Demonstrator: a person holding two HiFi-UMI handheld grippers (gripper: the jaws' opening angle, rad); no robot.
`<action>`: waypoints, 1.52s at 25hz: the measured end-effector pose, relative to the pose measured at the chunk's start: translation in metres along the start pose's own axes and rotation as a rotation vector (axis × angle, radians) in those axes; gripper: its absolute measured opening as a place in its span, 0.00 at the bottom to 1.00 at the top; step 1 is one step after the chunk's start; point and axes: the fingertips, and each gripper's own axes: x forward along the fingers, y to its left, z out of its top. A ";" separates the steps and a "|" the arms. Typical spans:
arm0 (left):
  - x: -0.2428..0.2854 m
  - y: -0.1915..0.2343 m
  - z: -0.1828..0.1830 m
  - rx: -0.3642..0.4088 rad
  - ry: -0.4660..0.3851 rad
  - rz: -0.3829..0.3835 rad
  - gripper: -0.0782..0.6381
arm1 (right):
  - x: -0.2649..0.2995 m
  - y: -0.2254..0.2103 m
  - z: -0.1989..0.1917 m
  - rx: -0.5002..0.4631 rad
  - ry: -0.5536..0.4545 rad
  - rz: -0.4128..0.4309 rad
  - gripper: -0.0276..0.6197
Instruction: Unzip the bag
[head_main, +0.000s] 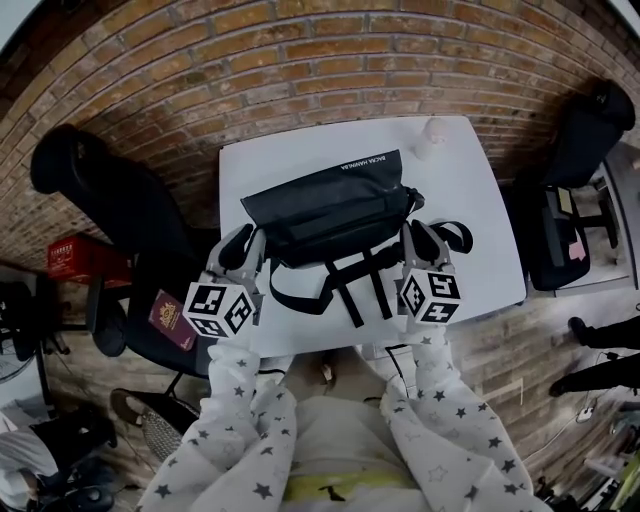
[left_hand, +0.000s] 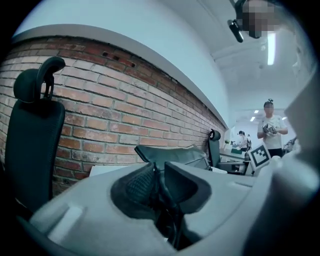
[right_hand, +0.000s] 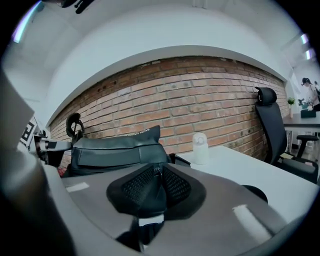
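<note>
A black bag (head_main: 325, 210) lies across the middle of the white table (head_main: 470, 200), its straps (head_main: 350, 280) trailing toward me. My left gripper (head_main: 250, 242) is at the bag's left end. In the left gripper view the bag (left_hand: 175, 155) sits just beyond the jaws, and the left gripper (left_hand: 159, 177) pinches a dark strip of it between the pads. My right gripper (head_main: 420, 235) is at the bag's right end. In the right gripper view, with the bag (right_hand: 115, 147) to the left, the right gripper (right_hand: 156, 175) has its pads closed on a dark zipper pull with a small metal ring at its top.
A small white bottle (head_main: 432, 138) stands at the table's far right corner, also in the right gripper view (right_hand: 200, 148). Black office chairs stand to the left (head_main: 110, 200) and right (head_main: 585, 130). A red booklet (head_main: 172, 320) lies on a seat at my left. A brick wall runs behind.
</note>
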 end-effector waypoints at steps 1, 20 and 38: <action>-0.003 -0.003 0.001 0.009 0.000 0.002 0.17 | -0.002 0.002 0.002 -0.006 -0.003 0.011 0.12; -0.047 -0.054 0.014 0.004 -0.060 0.038 0.11 | -0.052 0.041 0.054 0.012 -0.131 0.228 0.06; -0.062 -0.070 0.051 0.059 -0.141 0.045 0.11 | -0.086 0.041 0.099 0.011 -0.237 0.218 0.05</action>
